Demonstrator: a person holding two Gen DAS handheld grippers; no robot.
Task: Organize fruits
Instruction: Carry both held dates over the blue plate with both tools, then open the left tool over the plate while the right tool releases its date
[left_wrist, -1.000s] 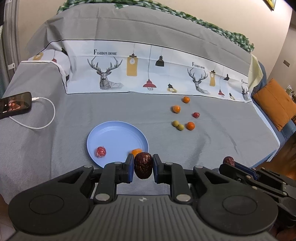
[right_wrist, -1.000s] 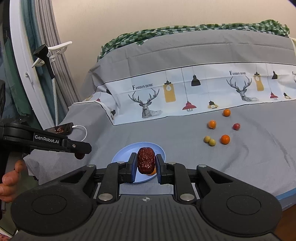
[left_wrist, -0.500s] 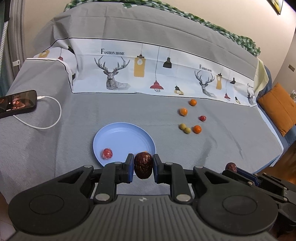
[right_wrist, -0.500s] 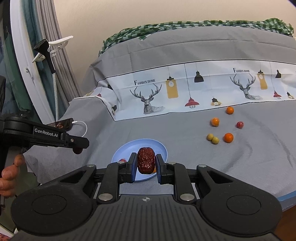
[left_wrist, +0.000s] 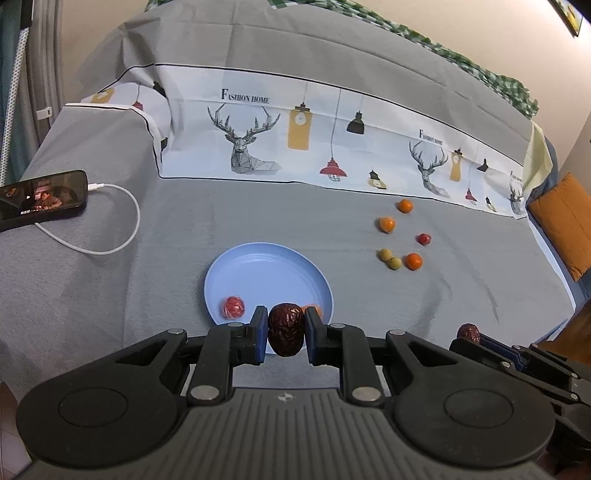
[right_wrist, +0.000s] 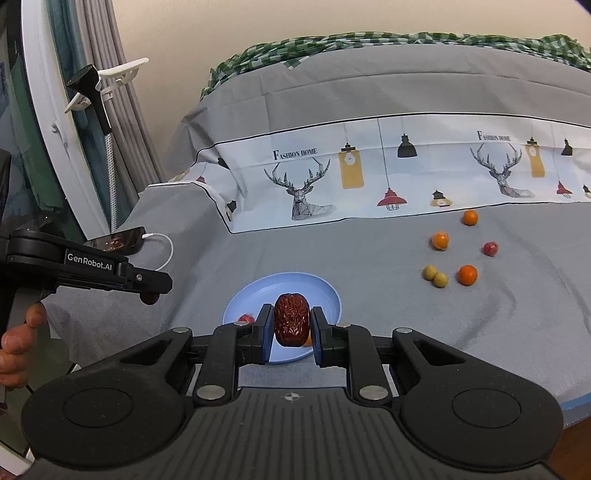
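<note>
- The left tongs (left_wrist: 283, 335) are closed on a dark, wrinkled red date (left_wrist: 286, 328), gripped on both sides by the blue pads (left_wrist: 260, 324); the date stands upright, in front of the near rim of the plate.
- The right tongs (right_wrist: 291, 329) likewise clamp a second red date (right_wrist: 291, 319), brighter red-brown and deeply wrinkled, held upright in front of the plate.
- The light blue plate (left_wrist: 266, 269) lies on the grey cover of the sofa seat (left_wrist: 177, 236). In it sits a small red wrapped fruit (left_wrist: 233, 307) near the front left rim, and an orange fruit (left_wrist: 314, 307) shows partly behind the right pad.
- To the right of the plate, well apart from it, six small fruits lie loose on the cover: two orange ones (left_wrist: 405, 206) (left_wrist: 386, 224) farther back, a small red one (left_wrist: 424, 239), two yellow-green ones (left_wrist: 385, 254) (left_wrist: 394, 263) touching each other, and another orange one (left_wrist: 413, 261) just beside them.
- A phone (left_wrist: 42, 197) with a lit screen rests on the left armrest, with a white cable (left_wrist: 118, 236) looping from it.
- The cover's white band (left_wrist: 295, 140) is printed with deer heads and lamps; a green checked cloth (right_wrist: 369, 46) lies along the top of the backrest.
- An orange cushion (left_wrist: 565, 221) sits at the far right.
- In the right wrist view, the person's left hand (right_wrist: 16, 339) holds the left gripper's handle.
</note>
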